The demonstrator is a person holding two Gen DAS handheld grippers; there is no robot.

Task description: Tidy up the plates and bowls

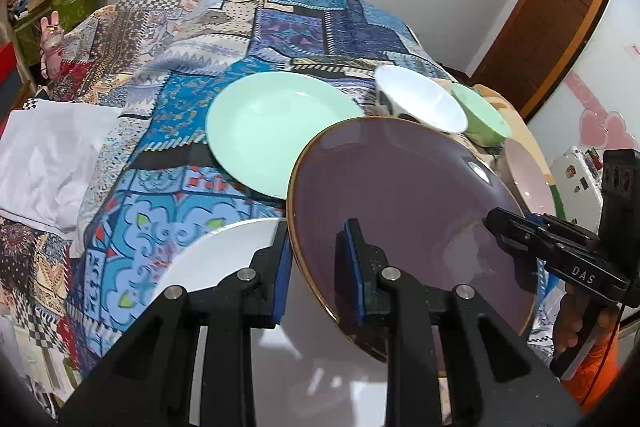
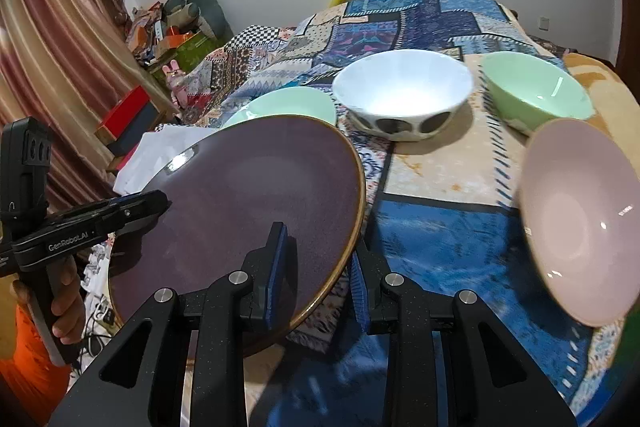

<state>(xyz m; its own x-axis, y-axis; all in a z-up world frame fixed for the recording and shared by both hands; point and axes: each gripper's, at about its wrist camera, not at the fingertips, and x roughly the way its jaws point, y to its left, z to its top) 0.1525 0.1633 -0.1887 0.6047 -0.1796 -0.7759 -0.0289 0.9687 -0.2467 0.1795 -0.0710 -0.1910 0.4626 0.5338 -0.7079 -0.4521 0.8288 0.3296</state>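
A dark purple plate [image 1: 400,195] [image 2: 248,195] with a brown rim hangs tilted above the patchwork cover, held at two opposite edges. My left gripper [image 1: 316,259] is shut on its left rim, and my right gripper [image 2: 320,267] is shut on its right rim. Each gripper shows in the other's view: the right gripper [image 1: 496,223], the left gripper [image 2: 158,201]. A mint plate [image 1: 272,123] [image 2: 292,105] lies behind it. A white plate [image 1: 224,255] lies below my left fingers. A white bowl [image 2: 404,91], a green bowl [image 2: 536,91] and a pink bowl [image 2: 580,215] stand to the right.
A crumpled white cloth [image 1: 48,155] lies at the cover's left edge. Boxes and a pink toy rabbit [image 1: 52,39] crowd the far left by a curtain [image 2: 48,67]. A brown door [image 1: 552,19] stands at the right. A hand [image 2: 66,299] grips the left tool's handle.
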